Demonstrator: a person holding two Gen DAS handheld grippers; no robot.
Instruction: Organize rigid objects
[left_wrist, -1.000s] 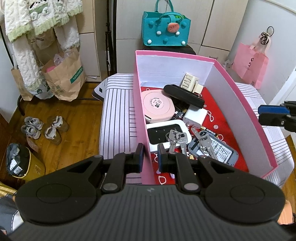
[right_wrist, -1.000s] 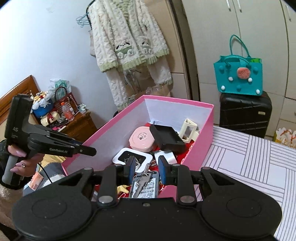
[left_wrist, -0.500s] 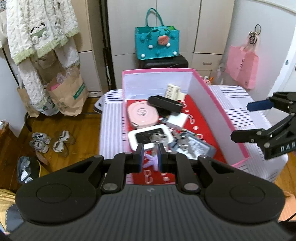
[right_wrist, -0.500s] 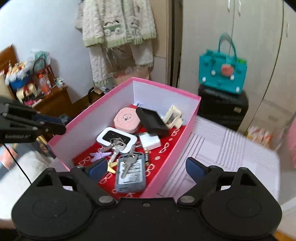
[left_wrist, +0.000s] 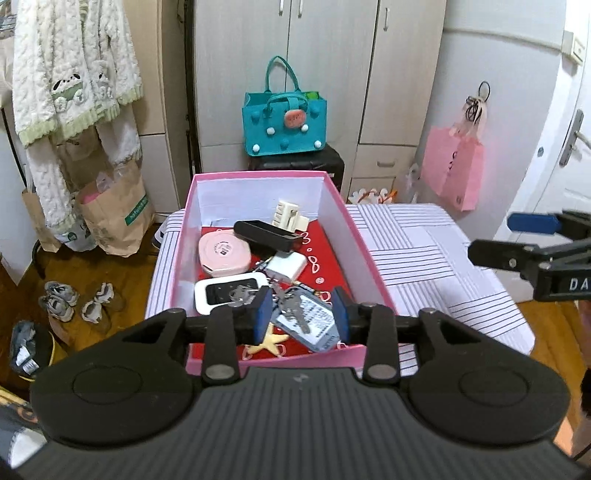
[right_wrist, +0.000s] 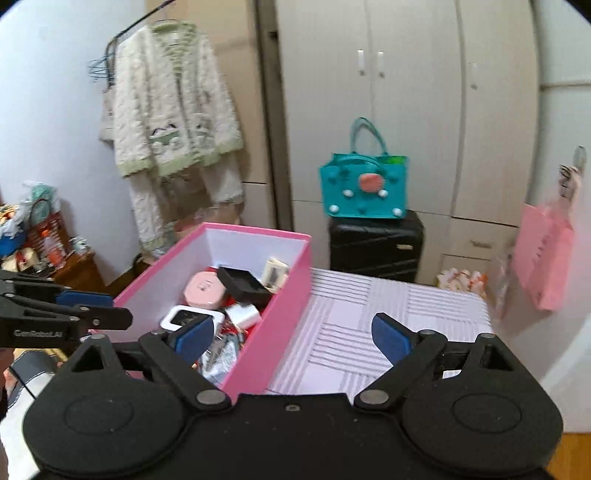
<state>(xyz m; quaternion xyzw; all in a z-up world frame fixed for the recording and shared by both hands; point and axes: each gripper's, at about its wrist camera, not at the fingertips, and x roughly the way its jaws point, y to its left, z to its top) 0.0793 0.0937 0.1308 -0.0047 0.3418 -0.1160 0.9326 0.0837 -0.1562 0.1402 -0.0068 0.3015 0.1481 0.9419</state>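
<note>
At the near end of the pink box, which sits on a striped bed, the left gripper hovers above the heap with its jaws part open and opening, nothing between them. Straight ahead of and below those jaws lies the grey tag with keys, its long axis slanting from near right to far left; a yellow star shape lies just beside it at the near wall. The left hand is the nearer one to this clutter. The right gripper stands over the box's right wall, jaws spread wide and empty, 1 pad over the box and the other over the bed's bare cover.

Farther in lie the white-framed device with a 2nd key bunch on it, the white charger, the round pink case, the long black case lying across the box, and a cream plastic piece at the far wall.

Which thing goes next I cannot tell. The left gripper's body hides the box's near wall and corners, and the right wrist view is blurred, so small items there stay unclear.
</note>
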